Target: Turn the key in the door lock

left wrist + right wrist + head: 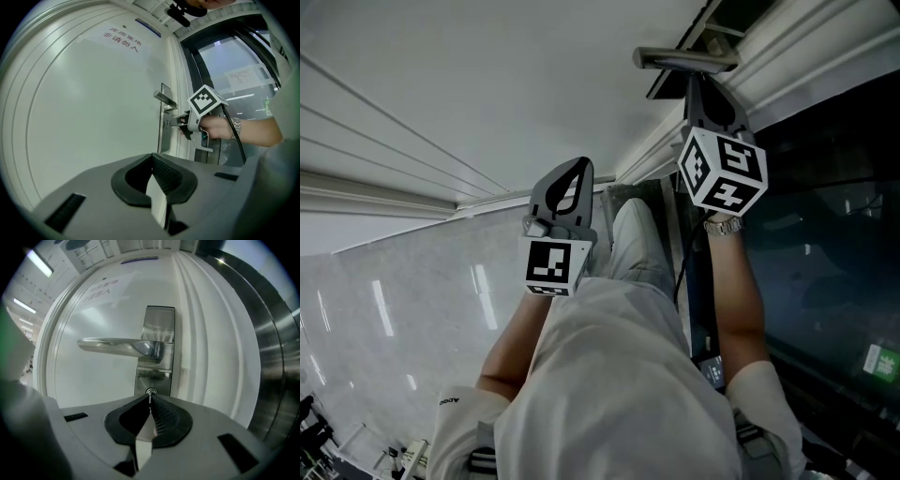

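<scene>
While the key is sitting in the lock cylinder, just below the lever handle on the white door, the right gripper is pinching it, with its jaws closed on the thin sliver that shows. By my reading, the turning step itself is being worked. The next move is calling for a steady roll about the key's own axis, without pulling outward or prying sideways. The left gripper is hovering apart from the door, jaws together on nothing.
</scene>
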A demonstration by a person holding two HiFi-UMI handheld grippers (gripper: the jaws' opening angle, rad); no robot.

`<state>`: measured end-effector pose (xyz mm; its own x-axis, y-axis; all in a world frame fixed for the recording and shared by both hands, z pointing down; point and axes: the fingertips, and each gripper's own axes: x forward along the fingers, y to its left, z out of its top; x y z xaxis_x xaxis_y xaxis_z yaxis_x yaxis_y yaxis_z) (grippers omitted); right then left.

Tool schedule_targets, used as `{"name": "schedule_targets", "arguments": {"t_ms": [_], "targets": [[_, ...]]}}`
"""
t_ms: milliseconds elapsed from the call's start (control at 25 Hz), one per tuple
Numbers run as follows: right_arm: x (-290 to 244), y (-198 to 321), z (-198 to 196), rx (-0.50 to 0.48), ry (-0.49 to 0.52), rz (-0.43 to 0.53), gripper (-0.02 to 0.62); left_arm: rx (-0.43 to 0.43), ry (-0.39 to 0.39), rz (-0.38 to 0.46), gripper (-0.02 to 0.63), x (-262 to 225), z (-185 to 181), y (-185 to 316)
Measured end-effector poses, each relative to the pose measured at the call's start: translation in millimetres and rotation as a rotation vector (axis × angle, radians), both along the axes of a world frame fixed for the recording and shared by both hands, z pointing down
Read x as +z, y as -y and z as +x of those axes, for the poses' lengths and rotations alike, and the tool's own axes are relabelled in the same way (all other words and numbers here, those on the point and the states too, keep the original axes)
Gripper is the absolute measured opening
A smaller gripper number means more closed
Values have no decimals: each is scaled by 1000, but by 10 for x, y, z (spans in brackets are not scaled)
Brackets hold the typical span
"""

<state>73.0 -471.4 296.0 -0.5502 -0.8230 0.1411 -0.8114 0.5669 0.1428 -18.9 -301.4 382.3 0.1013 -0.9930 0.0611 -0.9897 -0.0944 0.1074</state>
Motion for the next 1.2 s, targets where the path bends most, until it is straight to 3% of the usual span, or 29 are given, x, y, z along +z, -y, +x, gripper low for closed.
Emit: {"name": "schedule_targets", "arguments": {"t_ms": [200, 400, 760, 1200], "targets": [[4, 9, 19, 0, 122, -65, 11, 10, 4, 5, 8, -6, 42, 7], [17, 43, 57, 19, 344, -224, 11, 10, -1, 2, 8, 6, 48, 21], [33, 57, 80, 2, 602, -390, 11, 3, -4, -3, 8, 37, 29, -2], [38, 58, 103, 15, 815, -503, 11, 0, -5, -4, 8, 47, 6, -13]]}}
